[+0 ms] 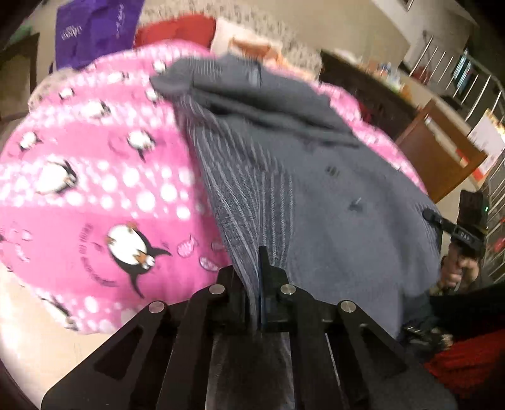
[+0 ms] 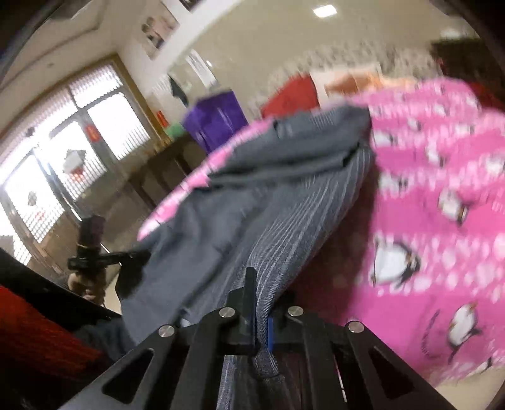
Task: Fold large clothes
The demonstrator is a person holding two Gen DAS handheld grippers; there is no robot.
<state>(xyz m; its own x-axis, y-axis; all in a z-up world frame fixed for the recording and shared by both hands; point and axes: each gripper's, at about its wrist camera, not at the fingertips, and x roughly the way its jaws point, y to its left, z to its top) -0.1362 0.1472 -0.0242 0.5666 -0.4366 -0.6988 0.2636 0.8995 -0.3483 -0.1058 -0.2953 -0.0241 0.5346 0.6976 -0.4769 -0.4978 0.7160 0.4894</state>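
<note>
Grey striped garment point(image 1: 315, 195) gripped at its near edge.
My left gripper point(image 1: 257, 284) and right gripper point(image 2: 258, 312) each clamp that edge; beyond, it drapes over the pink penguin blanket point(image 1: 94, 189), whose far edge meets red cloth point(image 1: 176, 31).

1 grey garment point(image 1: 303, 195), 1 pink penguin blanket point(image 1: 104, 176), 2 tongs point(image 1: 258, 284), 1 purple bag point(image 1: 94, 28)

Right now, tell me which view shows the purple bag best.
The left wrist view: the purple bag sits large at top left beyond the pink blanket, with pale print on its front visible. The right wrist view shows it smaller, blurred, and partly behind the grey garment.
</note>
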